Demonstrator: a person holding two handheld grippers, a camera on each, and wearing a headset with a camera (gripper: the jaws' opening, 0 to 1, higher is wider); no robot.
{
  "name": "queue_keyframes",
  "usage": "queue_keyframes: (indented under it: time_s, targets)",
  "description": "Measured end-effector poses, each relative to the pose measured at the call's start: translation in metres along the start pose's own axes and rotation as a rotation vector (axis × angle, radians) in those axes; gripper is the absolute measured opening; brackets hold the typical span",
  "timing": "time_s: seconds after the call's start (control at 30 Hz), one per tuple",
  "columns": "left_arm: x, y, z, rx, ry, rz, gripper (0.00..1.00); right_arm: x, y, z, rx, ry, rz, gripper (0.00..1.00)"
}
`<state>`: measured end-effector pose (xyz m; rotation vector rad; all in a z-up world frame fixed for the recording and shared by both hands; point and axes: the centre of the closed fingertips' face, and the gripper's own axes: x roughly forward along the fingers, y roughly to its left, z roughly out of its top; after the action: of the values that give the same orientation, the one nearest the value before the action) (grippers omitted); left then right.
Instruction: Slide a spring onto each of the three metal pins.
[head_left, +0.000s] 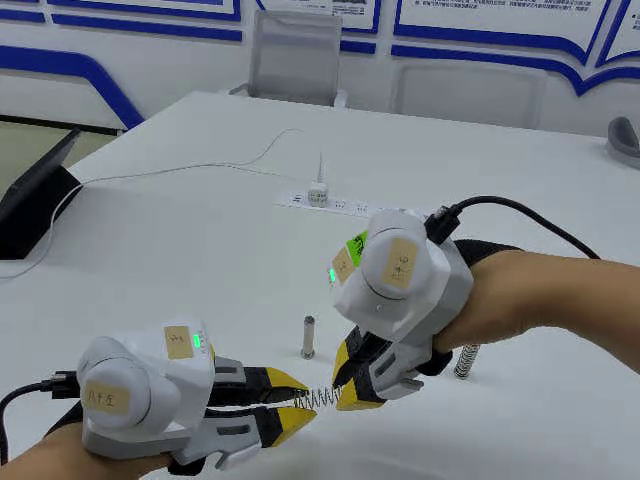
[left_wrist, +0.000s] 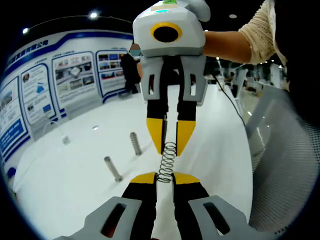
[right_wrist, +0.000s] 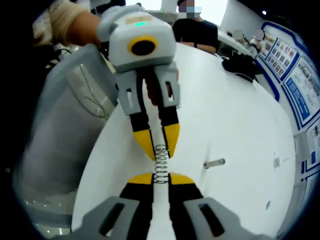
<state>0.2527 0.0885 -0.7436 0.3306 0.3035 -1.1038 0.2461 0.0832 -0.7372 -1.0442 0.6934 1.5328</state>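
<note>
Head view: left gripper (head_left: 303, 400) and right gripper (head_left: 347, 392) each clamped on one end of spring (head_left: 322, 398), held level over table (head_left: 200, 250) near its front edge. Risk: pulling apart overstretches coil, or thin wire slips from yellow tips and flicks away. Spring fine, open-wound steel. Bare pin (head_left: 308, 337) smooth upright cylinder just beyond; second pin (head_left: 466, 360) wears coil.

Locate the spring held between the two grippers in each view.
Head view: spring, bottom centre, between the yellow jaw tips.
Left gripper view: spring, centre, rising from the bottom jaws.
Right gripper view: spring, centre, just below middle.
Shared landmark: the bare pin on the table.
</note>
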Motion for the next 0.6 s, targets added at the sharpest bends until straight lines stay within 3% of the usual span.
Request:
queue_keyframes:
  time_s: [0.6]
  targets:
    - [-0.001,0.000,0.002,-0.001,-0.005,0.008,0.11,-0.013,-0.001,0.030,-0.045,-0.049,-0.030,0.12]
